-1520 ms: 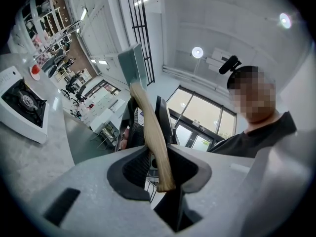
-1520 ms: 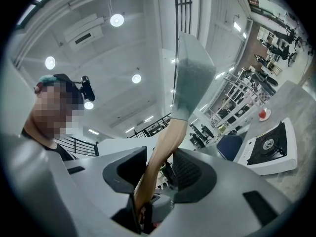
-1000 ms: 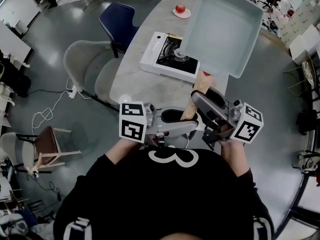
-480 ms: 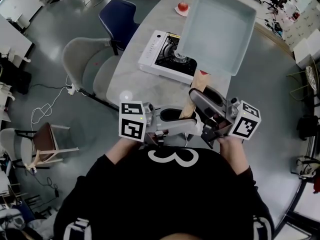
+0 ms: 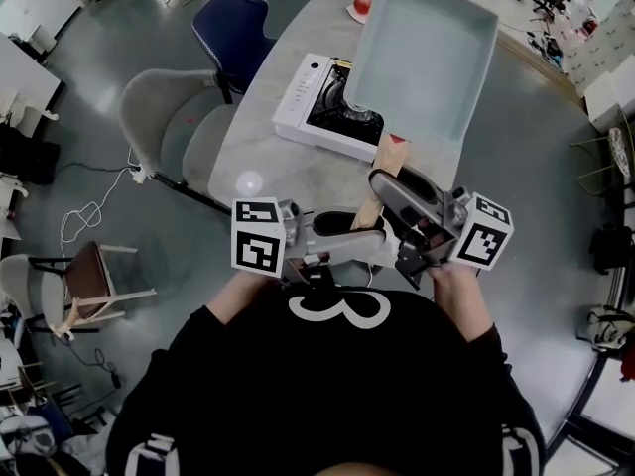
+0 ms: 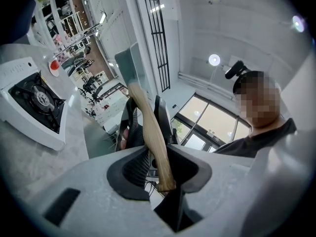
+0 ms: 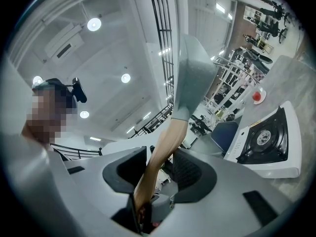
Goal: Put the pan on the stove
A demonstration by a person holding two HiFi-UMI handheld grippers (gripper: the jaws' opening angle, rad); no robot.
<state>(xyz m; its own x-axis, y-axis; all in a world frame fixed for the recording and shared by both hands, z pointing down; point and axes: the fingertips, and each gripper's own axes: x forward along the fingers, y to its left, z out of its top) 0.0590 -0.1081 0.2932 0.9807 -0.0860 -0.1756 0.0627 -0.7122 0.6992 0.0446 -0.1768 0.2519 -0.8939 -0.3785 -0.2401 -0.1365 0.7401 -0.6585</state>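
While its tapered handle (image 5: 383,175) is wood, the square pan (image 5: 422,58) looks matte.

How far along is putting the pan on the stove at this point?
Done: the pan is picked up, with the left gripper and right gripper both clamped on its wooden handle. In hand: the pan hangs tilted in the air above the stove, not touching it. Left: lower it flat onto the burner and let go.
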